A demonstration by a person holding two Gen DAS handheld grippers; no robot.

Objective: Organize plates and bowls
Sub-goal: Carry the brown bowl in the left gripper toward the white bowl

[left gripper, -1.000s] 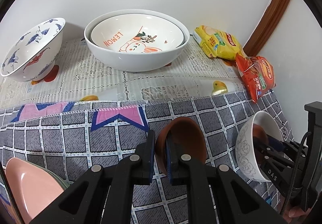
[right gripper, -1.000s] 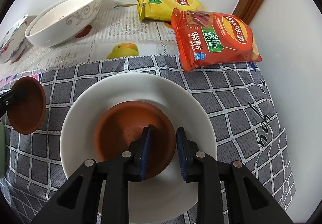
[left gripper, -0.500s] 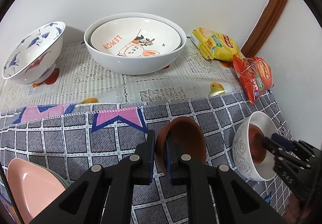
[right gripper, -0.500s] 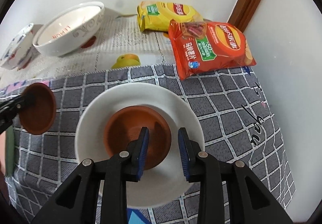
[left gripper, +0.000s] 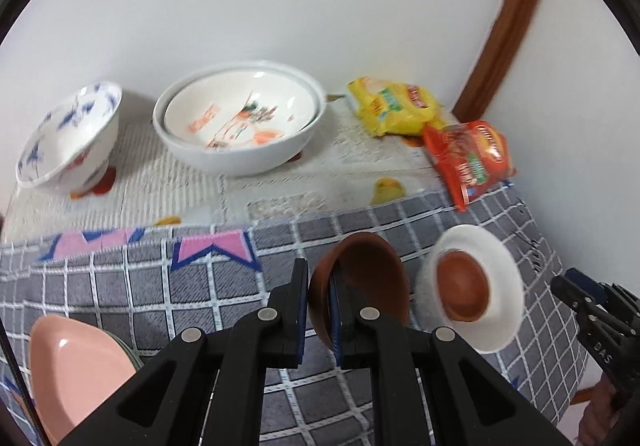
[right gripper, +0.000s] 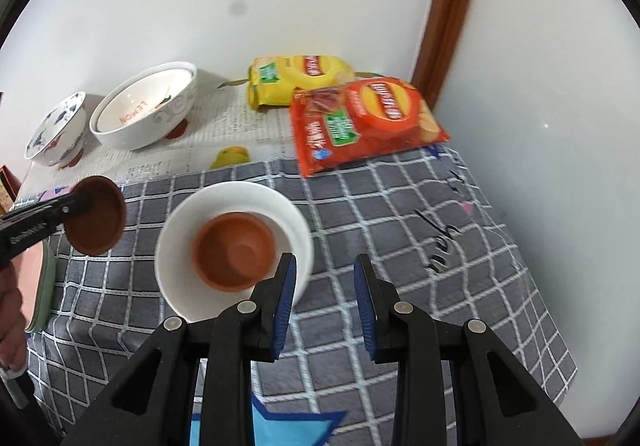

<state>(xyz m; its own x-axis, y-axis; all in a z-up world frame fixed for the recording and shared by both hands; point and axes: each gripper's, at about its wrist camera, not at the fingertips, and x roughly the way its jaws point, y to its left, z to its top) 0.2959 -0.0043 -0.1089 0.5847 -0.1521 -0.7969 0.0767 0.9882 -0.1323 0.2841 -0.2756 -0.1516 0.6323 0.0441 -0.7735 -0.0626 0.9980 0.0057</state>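
My left gripper is shut on the rim of a small brown bowl, holding it tilted above the grey checked cloth. The right wrist view shows the same brown bowl at the left, pinched by the left gripper. To its right a white bowl sits on the cloth with a second brown bowl nested inside. My right gripper is open, nothing between its fingers, just off the white bowl's near-right rim.
At the back by the wall stand two nested large white bowls and a blue-patterned bowl. Yellow and red chip bags lie in the corner. A pink plate stack sits at the near left.
My right gripper has pulled back and up from over the white bowl, still open, with the brown bowl left inside. My left gripper has risen with its brown bowl.
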